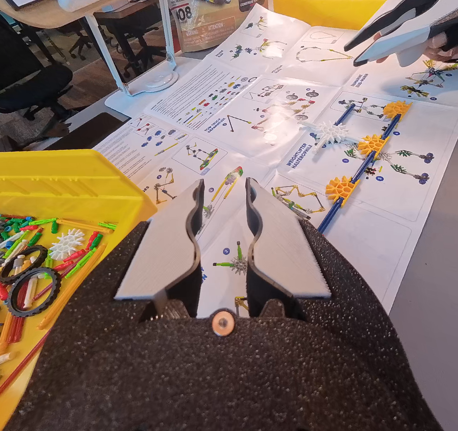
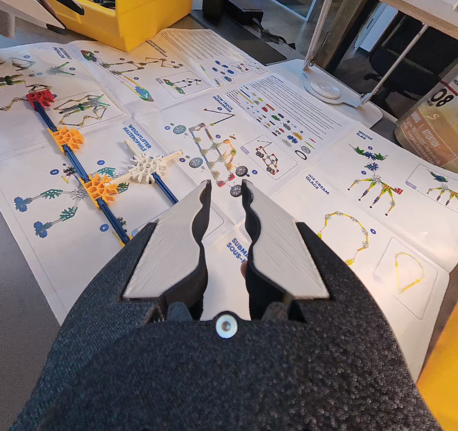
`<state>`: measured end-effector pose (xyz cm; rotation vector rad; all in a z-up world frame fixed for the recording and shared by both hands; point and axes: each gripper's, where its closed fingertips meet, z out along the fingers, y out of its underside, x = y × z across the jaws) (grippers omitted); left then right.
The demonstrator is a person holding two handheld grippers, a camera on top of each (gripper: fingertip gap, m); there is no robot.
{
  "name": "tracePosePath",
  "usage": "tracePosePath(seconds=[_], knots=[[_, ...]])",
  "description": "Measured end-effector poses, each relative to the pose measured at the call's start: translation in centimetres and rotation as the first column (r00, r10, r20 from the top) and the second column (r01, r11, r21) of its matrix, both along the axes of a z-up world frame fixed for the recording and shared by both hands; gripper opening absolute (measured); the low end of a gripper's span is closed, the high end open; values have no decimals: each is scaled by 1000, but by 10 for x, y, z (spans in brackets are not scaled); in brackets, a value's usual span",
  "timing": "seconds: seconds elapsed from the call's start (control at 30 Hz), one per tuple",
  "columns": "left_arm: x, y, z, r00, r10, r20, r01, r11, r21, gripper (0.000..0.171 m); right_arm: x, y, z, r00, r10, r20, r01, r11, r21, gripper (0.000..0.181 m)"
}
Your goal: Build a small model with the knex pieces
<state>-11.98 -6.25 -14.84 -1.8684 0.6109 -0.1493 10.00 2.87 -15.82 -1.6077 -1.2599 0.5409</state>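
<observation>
Both the left gripper [image 1: 225, 183] and the right gripper [image 2: 226, 183] hover over the instruction sheet [image 1: 260, 131], jaws a little apart and empty. At ten o'clock of the right gripper lies a white snowflake piece [image 2: 146, 167] on a blue rod [image 2: 164, 187]. It looks light, stiff and slippery, best pinched at the hub.

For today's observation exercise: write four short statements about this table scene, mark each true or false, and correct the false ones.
1. Both the left gripper and the right gripper are open and empty. True.
2. The white snowflake-shaped plastic connector lies inside the yellow plastic bin. False: it lies on the unfolded paper instruction sheet.
3. Orange plastic connectors sit along the long blue plastic rod. True.
4. The right gripper grips the blue rod. False: it holds nothing.
</observation>
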Motion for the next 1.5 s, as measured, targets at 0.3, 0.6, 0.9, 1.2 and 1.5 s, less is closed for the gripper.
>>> tracePosePath(seconds=[0.3, 0.6, 0.9, 1.2, 1.5], knots=[[0, 0, -4, 1000, 0, -3, 0, 1000, -12, 31, -8, -11, -11, 998, 9, 54, -5, 997, -71, 23], [-1, 1, -5, 1000, 1, 7, 0, 1000, -25, 29, 1, -3, -20, 996, -33, 87, 41, 994, -99, 21], [-2, 1, -6, 1000, 5, 13, -5, 1000, -29, 28, 2, -1, -24, 995, -33, 99, 43, 993, -105, 21], [-2, 1, -6, 1000, 7, 12, -6, 1000, -29, 28, 2, -1, -26, 994, -34, 103, 45, 993, -106, 21], [-3, 1, -5, 1000, 12, 12, -12, 1000, -26, 25, 3, 0, -26, 994, -37, 105, 48, 994, -101, 19]])
